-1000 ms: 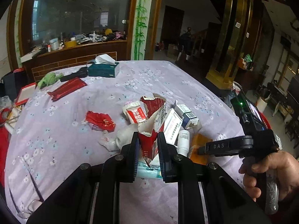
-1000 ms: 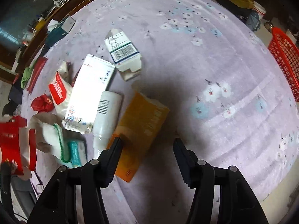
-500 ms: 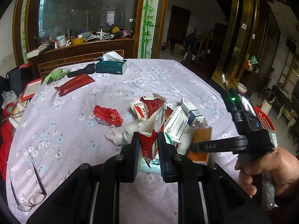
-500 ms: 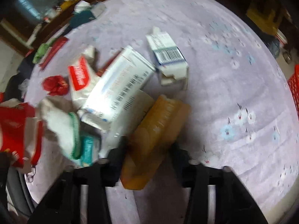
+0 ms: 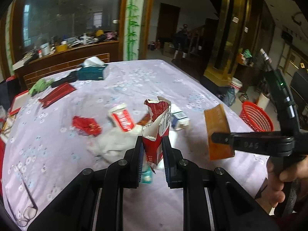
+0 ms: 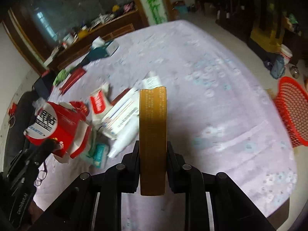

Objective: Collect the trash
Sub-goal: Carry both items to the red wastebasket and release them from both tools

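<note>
Since 1 s ago we're lifting the orange box (image 6: 153,134) off the surface (image 6: 221,96); right tool (image 6: 153,150) was open around it, now clamping its narrow sides, box held upright in air. Left tool (image 5: 152,150) is gripping the torn red carton (image 5: 156,127) as before. Both look light, thin cardboard, crushable, so we're pinching flat faces w/ mild force. Red basket (image 6: 292,111) is waiting far right.

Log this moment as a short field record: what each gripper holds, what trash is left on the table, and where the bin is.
left gripper: shut on torn red carton
right gripper: shut on flat orange box, lifted off table
trash left on purple floral tablecloth: crumpled red wrapper, white tube, white-and-blue box
bin: red mesh basket on the floor past the table's right edge
</note>
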`<state>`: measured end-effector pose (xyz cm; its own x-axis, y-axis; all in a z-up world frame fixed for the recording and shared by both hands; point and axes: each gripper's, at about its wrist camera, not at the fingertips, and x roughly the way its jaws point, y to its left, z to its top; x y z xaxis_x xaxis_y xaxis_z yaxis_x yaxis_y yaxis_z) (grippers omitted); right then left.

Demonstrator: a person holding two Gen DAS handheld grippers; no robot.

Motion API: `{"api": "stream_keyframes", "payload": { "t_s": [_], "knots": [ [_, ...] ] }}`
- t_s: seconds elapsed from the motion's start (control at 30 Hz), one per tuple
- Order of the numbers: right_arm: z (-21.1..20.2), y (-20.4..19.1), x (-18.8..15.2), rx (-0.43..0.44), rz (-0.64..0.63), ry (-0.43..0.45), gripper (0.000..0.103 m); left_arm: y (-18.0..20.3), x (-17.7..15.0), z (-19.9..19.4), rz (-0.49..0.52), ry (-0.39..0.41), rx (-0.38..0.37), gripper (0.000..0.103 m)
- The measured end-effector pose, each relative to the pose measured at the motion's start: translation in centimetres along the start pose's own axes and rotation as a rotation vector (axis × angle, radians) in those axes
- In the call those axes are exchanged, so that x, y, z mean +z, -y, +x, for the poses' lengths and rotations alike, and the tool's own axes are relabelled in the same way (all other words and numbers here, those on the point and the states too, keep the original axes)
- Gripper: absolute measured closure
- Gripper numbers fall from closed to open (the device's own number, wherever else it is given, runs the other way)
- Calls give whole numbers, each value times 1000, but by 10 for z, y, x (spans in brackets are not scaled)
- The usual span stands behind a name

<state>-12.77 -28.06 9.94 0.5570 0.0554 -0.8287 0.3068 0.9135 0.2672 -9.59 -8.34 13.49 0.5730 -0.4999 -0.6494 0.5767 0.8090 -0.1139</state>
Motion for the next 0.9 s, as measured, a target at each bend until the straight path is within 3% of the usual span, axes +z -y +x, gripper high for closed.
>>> {"api": "stream_keyframes", "payload": {
  "t_s": [0.5,0.7,0.9],
  "knots": [
    [-90,142,-9,-118,243,145,79,139,30,45,192,-48,-261,85],
    [-126,221,-5,-175,356,197,79,210,50,80,228,-104,-381,85],
    [-145,280,7,-205,400,220,79,276,71,120,235,-136,-452,85]
  ]
}}
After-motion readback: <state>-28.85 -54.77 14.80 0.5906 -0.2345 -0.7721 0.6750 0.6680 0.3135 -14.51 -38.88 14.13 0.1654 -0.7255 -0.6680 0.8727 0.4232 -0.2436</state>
